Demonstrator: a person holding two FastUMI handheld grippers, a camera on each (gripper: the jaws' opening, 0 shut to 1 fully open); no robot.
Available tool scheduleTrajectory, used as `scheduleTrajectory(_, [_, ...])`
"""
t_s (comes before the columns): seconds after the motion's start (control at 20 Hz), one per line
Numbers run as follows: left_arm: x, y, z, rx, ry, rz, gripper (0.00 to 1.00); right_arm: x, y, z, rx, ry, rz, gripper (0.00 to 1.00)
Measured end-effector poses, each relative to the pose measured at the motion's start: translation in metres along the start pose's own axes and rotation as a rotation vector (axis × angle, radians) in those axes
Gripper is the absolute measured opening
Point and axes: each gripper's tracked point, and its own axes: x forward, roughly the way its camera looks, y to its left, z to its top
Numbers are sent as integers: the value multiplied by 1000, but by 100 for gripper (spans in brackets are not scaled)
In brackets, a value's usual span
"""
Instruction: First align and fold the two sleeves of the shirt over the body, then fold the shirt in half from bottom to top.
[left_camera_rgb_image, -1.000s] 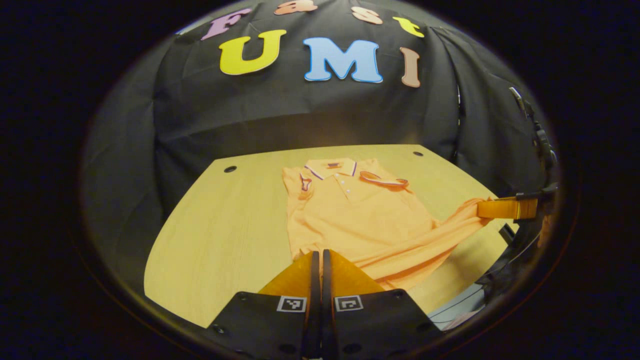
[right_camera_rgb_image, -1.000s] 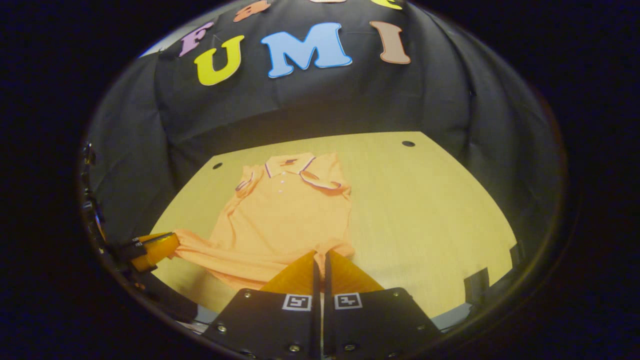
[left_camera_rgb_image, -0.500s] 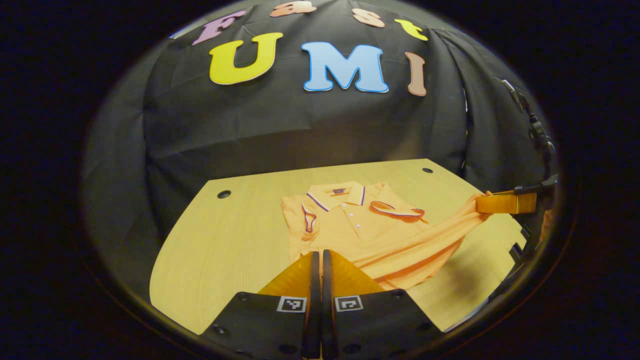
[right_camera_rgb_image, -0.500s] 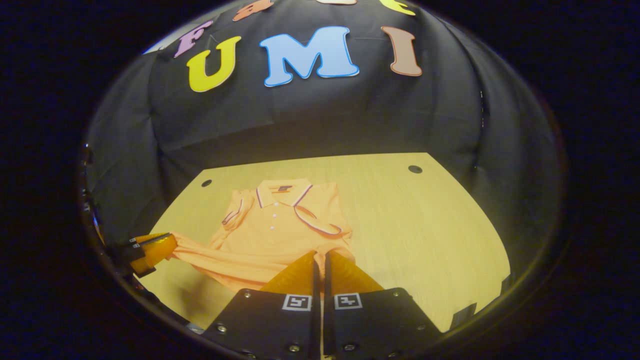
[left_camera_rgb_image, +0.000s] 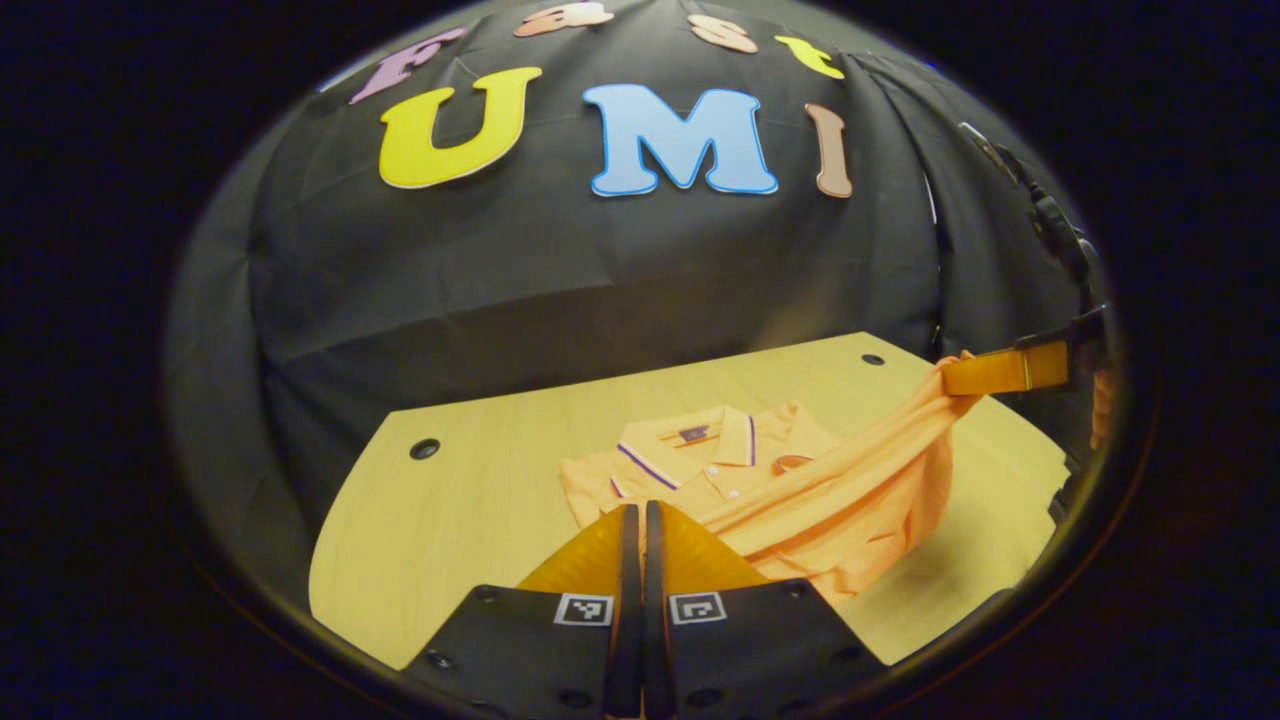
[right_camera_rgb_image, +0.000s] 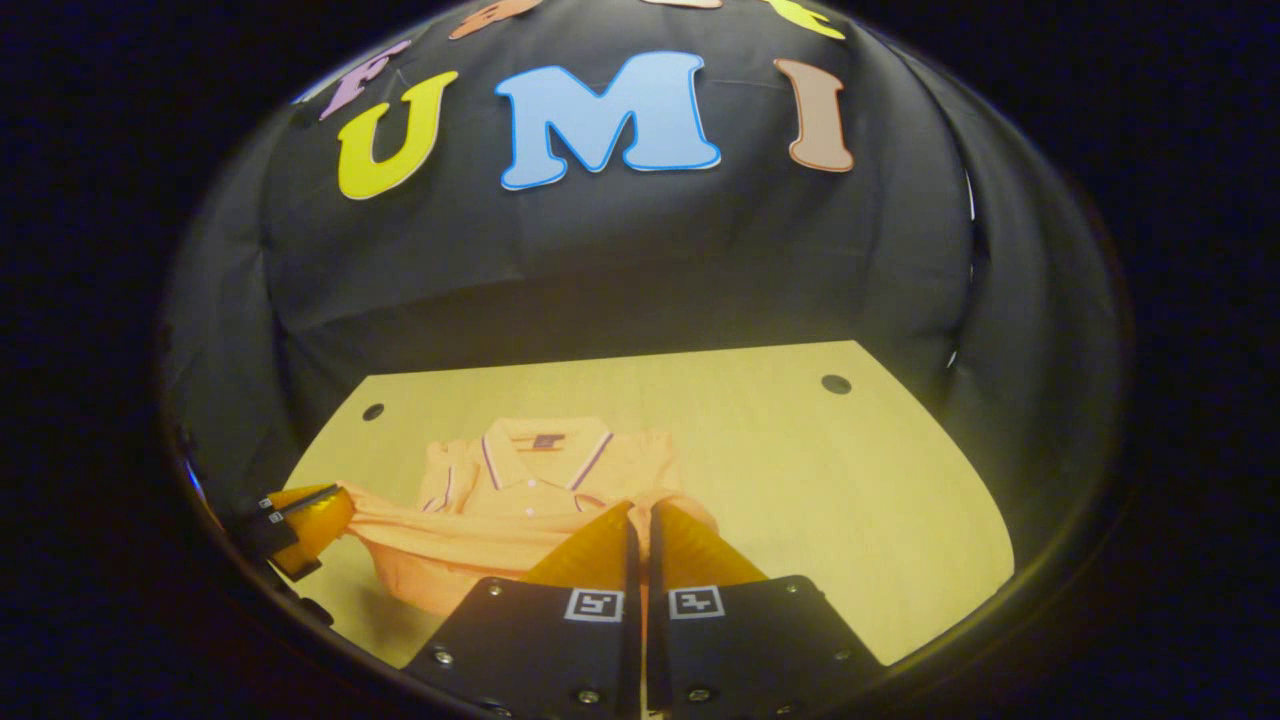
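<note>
Left gripper (left_camera_rgb_image: 636, 515): fingers pressed together, hem of the orange shirt (left_camera_rgb_image: 800, 505) pinched between them and lifted off the desk (left_camera_rgb_image: 470, 500). Right gripper (right_camera_rgb_image: 640, 515): fingers also closed tight on the hem at the shirt's other bottom corner, raised as well. In the left gripper view the right gripper sits far out beyond the shirt's edge, the hem stretched taut between the two. The shirt's collar (right_camera_rgb_image: 540, 455) end lies flat on the desk, buttons up, with the lifted lower half sagging over the body. Bare wood lies wide open on both sides of the shirt and beyond the collar. Black cloth wall (right_camera_rgb_image: 600, 270) rises just behind the desk's far edge.
</note>
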Motion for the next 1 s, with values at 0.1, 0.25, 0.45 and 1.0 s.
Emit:
scheduleTrajectory(0.1, [18, 4, 10, -35, -17, 5, 6, 17, 3, 10, -9, -4, 2, 2])
scheduleTrajectory(0.25, [41, 11, 18, -63, -33, 31, 6, 45, 8, 22, -29, -4, 11, 2])
scheduleTrajectory(0.45, [81, 27, 31, -87, -59, 64, 5, 78, 11, 38, -61, -14, 12, 2])
scheduleTrajectory(1.0, [164, 38, 6, -103, -32, 114, 6, 161, 6, 23, -99, 37, -40, 3])
